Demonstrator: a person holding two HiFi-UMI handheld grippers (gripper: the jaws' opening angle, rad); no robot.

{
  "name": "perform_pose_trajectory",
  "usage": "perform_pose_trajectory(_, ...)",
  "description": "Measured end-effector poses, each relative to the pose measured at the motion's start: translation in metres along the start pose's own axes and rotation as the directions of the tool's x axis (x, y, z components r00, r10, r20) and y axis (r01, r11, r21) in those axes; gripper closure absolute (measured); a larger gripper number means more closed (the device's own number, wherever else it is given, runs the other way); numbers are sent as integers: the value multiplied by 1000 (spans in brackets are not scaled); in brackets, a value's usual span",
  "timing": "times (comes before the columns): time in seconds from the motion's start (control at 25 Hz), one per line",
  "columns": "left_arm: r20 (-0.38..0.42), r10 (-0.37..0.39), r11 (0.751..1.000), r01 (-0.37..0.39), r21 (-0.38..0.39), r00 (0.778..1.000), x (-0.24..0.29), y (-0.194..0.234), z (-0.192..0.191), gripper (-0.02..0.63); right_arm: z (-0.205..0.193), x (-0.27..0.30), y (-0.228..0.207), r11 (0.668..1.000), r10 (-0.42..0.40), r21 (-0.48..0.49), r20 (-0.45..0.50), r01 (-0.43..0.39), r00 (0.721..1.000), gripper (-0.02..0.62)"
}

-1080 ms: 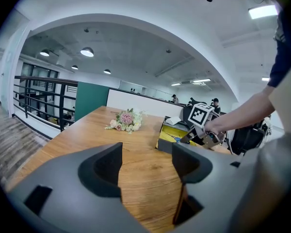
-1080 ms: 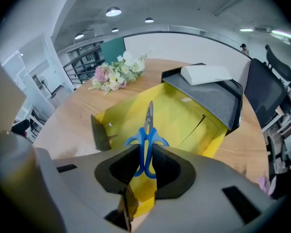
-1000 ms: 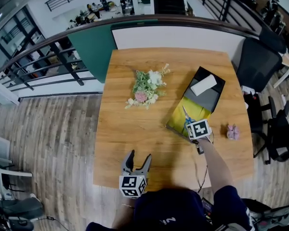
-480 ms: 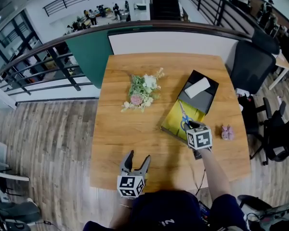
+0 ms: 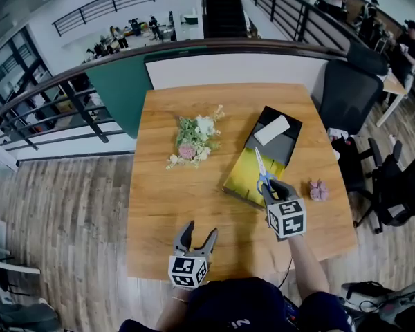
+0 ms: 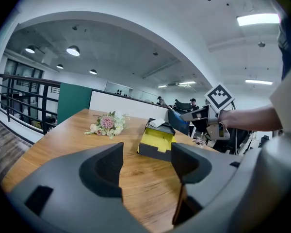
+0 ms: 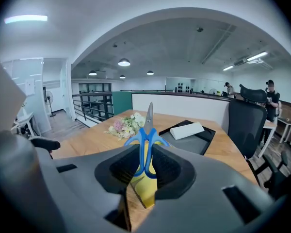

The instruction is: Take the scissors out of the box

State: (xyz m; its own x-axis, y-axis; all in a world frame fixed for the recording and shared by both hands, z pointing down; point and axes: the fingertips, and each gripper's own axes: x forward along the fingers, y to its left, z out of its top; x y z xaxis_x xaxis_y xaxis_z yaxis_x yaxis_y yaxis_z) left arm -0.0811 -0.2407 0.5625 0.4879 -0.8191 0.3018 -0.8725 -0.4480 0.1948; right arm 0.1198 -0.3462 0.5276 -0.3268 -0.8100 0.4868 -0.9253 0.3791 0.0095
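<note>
Raised since the earlier frame, the blue-handled steel scissors (image 7: pixel 146 144) are pinched by the right hand-held gripper (image 5: pixel 272 187) above the yellow-lined black box (image 5: pixel 241 175). The left hand-held gripper (image 5: pixel 198 231) is held spread over the wooden worktop (image 5: pixel 166 199).

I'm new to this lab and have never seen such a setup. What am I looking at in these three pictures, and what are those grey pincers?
There is no robot here: a person holds a two-jaw gripper in each hand. The head view comes from a camera on the person's head, looking down at the wooden table. The other two views come from a camera riding on each gripper, looking along its jaws.

On the table lie a bunch of flowers, a box with a yellow lining, a black tray with a white block in it, and a small pink object.

The left gripper is open and empty. The right gripper is shut on blue-handled scissors, held up above the box.
</note>
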Motion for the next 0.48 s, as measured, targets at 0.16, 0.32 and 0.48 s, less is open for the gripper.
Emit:
perform_pose_trajectory(0.16, 22, -30, 1000, 30, 10, 999, 1, -9, 8, 298, 5, -28, 10, 1000, -15, -7, 110, 16, 994, 502)
perform_pose_trajectory(0.32, 17, -52, 999, 52, 13, 999, 0, -14, 5, 299, -6, -55, 23, 999, -38, 7, 184, 37, 982, 502)
perform_pose_trajectory(0.48, 7, -81, 997, 81, 21, 997, -1, -23, 0, 308, -16, -80, 35, 997, -73, 21, 242, 70, 967, 502)
